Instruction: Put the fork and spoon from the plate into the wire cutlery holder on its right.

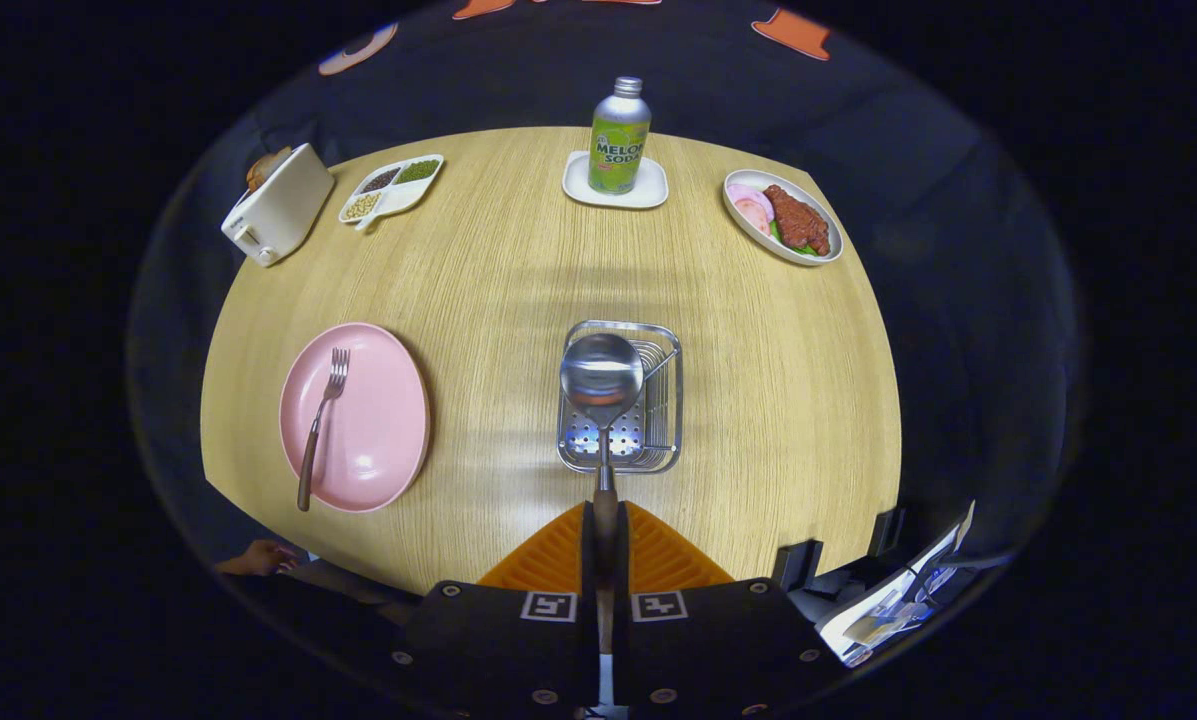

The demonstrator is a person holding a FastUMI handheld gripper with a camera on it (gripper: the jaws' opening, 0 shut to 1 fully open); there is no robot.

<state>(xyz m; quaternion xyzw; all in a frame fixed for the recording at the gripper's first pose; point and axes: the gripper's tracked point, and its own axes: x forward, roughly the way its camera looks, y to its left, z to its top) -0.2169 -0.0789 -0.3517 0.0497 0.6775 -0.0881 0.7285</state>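
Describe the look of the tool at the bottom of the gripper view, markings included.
The tool has two fingers with ridged, wedge-shaped inner faces that narrow toward the tips. Behind them sit two flat black blocks, each bearing a small square black-and-white fiducial marker near the centre seam and round screw heads along its edges. No cables or sleeve can be made out on it.

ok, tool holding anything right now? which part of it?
Yes. The tool is shut on the spoon, both fingers clamping its handle near the end, with the bowl out ahead over the wire cutlery holder.
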